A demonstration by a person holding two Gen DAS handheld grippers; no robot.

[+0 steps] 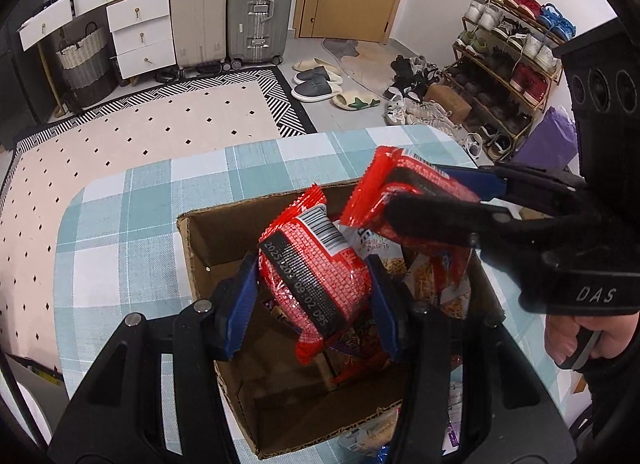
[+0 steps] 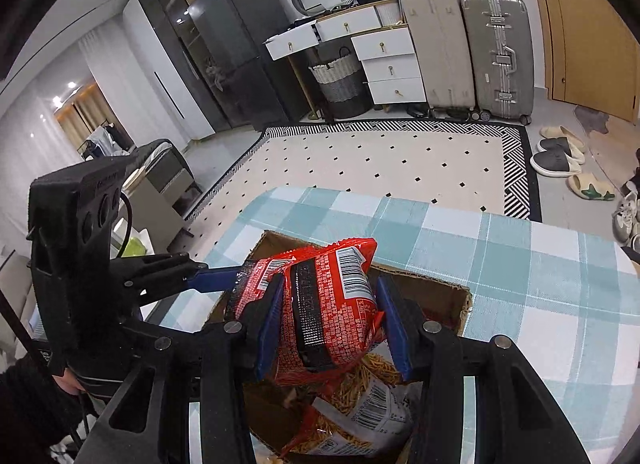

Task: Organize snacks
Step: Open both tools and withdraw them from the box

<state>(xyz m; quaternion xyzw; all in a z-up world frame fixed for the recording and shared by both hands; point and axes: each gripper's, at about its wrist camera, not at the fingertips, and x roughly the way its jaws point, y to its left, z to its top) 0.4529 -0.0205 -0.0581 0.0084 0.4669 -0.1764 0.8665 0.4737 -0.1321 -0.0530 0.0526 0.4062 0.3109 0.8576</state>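
An open cardboard box (image 1: 188, 248) stands on a table with a teal checked cloth (image 1: 132, 199). My left gripper (image 1: 312, 296) is shut on a red snack packet (image 1: 316, 276), held over the box. My right gripper (image 2: 328, 328) is shut on a second red snack packet (image 2: 328, 312), also over the box (image 2: 452, 292). In the left wrist view the right gripper (image 1: 436, 199) comes in from the right with its red packet (image 1: 404, 191). In the right wrist view the left gripper (image 2: 240, 284) comes in from the left with its packet (image 2: 252, 284). Several noodle-snack bags (image 2: 360, 408) lie inside the box.
Beyond the table lies a patterned rug (image 1: 132, 127). Suitcases (image 1: 260, 7), a white drawer unit (image 1: 136, 27), a shoe rack (image 1: 512, 59) and slippers (image 1: 316, 83) stand farther back. A purple bag (image 1: 552, 139) is by the table's right side.
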